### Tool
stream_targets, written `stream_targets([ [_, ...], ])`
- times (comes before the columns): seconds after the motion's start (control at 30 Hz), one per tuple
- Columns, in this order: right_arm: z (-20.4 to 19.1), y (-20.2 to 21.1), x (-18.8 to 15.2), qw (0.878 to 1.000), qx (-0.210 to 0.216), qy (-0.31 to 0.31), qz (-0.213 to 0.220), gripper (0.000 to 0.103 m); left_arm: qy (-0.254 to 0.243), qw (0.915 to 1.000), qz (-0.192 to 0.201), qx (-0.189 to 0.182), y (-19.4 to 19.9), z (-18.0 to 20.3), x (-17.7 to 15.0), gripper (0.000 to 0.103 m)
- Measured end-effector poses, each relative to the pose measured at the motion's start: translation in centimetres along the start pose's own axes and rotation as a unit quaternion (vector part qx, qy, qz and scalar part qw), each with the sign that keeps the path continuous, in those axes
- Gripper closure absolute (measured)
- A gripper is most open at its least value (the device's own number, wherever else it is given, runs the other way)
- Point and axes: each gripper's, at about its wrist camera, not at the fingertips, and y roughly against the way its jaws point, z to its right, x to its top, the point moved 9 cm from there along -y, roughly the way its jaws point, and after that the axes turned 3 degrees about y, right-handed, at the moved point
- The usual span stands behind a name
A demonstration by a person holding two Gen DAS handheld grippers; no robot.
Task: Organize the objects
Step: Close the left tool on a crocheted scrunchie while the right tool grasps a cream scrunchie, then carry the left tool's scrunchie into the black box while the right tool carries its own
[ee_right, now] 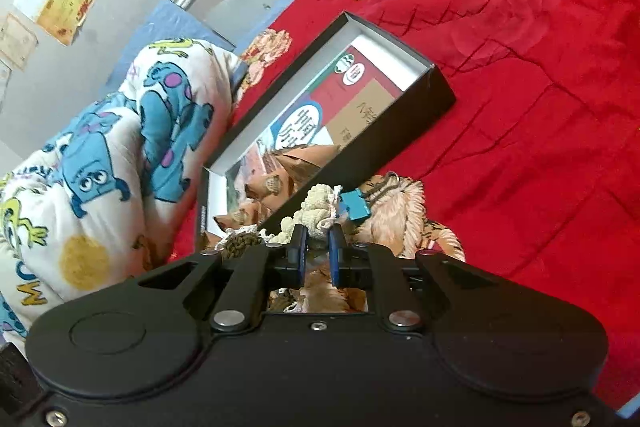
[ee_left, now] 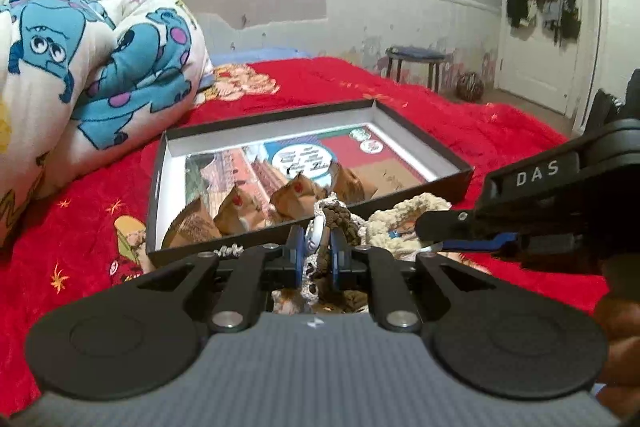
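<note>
Left wrist view, lower centre: the left gripper is clamped on a white ring amid brown crochet, just below the black box. Right wrist view: the right gripper pinches cream crochet beside a blue clip.

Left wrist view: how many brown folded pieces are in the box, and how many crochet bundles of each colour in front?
Brown folded pieces: 4
Dark brown crochet bundle: 1
Cream crochet bundle: 1
Total: 6
</note>
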Motion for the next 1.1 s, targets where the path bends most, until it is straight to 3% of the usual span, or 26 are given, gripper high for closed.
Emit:
stream_targets([
  [0.37,0.0,0.5,0.7,1.0,0.009,-0.004,0.022,0.091,0.001,1.0,0.002,-0.008,0.0,0.2,0.1,0.087],
  [0.6,-0.8,0.8,1.2,0.999,0.031,0.004,0.035,0.091,0.015,0.9997,0.013,-0.013,0.4,-0.2,0.6,0.087],
  [0.73,-1.7,0.8,1.5,0.997,0.069,0.004,0.032,0.091,0.019,0.9995,0.025,-0.012,0.6,-0.7,1.2,0.087],
  [1.1,-3.3,0.8,2.1,0.994,0.089,0.045,0.046,0.091,0.055,0.9967,0.054,0.026,0.9,-5.3,3.6,0.087],
])
